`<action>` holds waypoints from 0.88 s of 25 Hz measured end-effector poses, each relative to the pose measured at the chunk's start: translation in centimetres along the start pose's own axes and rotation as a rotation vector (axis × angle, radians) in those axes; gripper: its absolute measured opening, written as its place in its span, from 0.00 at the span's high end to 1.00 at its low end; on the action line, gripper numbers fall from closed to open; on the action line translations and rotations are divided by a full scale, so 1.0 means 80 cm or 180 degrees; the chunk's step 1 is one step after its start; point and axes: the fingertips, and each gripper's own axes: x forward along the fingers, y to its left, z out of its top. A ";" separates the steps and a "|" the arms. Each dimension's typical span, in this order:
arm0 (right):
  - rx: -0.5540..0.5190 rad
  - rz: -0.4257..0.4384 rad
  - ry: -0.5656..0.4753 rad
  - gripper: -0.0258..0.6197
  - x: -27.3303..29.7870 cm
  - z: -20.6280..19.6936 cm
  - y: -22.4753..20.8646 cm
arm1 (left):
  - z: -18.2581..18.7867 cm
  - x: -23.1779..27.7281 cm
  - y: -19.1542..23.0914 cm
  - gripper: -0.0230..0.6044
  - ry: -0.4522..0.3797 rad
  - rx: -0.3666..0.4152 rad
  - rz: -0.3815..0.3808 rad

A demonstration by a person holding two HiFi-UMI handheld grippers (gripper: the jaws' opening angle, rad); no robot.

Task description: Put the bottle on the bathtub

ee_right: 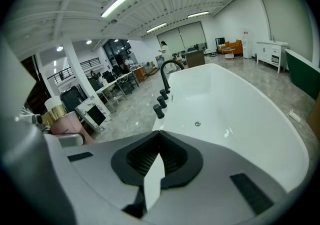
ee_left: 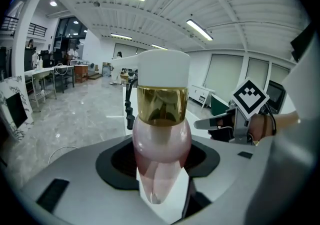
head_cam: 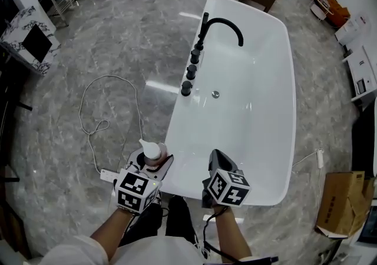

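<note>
A pink pump bottle [ee_left: 161,144] with a gold collar and white pump head stands upright between the jaws of my left gripper [head_cam: 154,166], which is shut on its lower body. In the head view the bottle [head_cam: 153,152] hangs just left of the near left corner of the white bathtub [head_cam: 277,105]. The right gripper view shows the bottle [ee_right: 64,121] at far left. My right gripper [head_cam: 219,161] is shut and empty, its jaws over the tub's near rim, with the tub basin [ee_right: 250,114] beyond.
A black arched faucet [head_cam: 221,27] and three black knobs [head_cam: 191,72] line the tub's left rim. A white cable [head_cam: 94,125] and power strip [head_cam: 109,175] lie on the marble floor at left. A cardboard box [head_cam: 340,202] sits at right.
</note>
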 end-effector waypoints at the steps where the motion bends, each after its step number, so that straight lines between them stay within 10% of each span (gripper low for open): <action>1: -0.0003 0.0003 0.0016 0.92 0.004 -0.001 -0.001 | -0.002 0.004 0.000 0.59 0.0013 -0.0001 0.0001; 22: -0.0166 0.0070 0.0190 0.92 0.084 -0.014 -0.036 | 0.009 0.110 0.026 0.59 0.0026 0.0179 -0.0046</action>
